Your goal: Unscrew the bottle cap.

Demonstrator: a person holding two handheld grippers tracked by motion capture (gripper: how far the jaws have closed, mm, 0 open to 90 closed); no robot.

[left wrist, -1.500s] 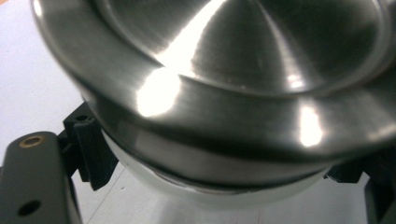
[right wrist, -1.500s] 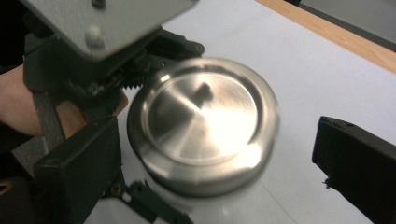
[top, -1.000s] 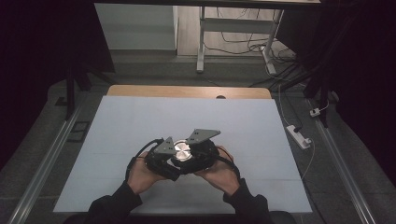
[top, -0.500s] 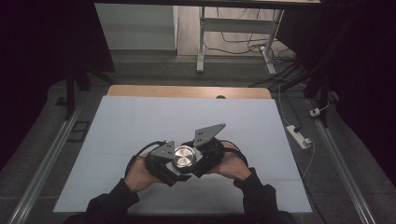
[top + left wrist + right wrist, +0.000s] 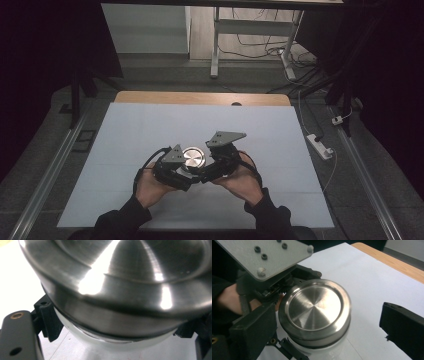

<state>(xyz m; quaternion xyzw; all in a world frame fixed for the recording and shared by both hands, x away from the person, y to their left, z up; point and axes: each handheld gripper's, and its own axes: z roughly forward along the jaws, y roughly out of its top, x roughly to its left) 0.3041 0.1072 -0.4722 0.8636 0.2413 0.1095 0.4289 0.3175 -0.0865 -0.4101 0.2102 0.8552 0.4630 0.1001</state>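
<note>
- Jar [image 5: 193, 165] with steel lid [image 5: 317, 307] stood near the front middle of the white table [image 5: 125, 130], between two hands.
- Left gripper [image 5: 175, 172] clamped on the jar's glass body just below the lid, jaws pressed to either side.
- Right gripper [image 5: 212, 167] spread wide around the lid, jaws apart from it.

1. The jar [image 5: 192, 162] stands on the worktop [image 5: 150, 125], near its front edge, about midway across.
2. The left gripper [image 5: 172, 170] is at the jar's left; the right gripper [image 5: 220, 160] at its right.
3. The lid [image 5: 314, 307] sits on the jar.
</note>
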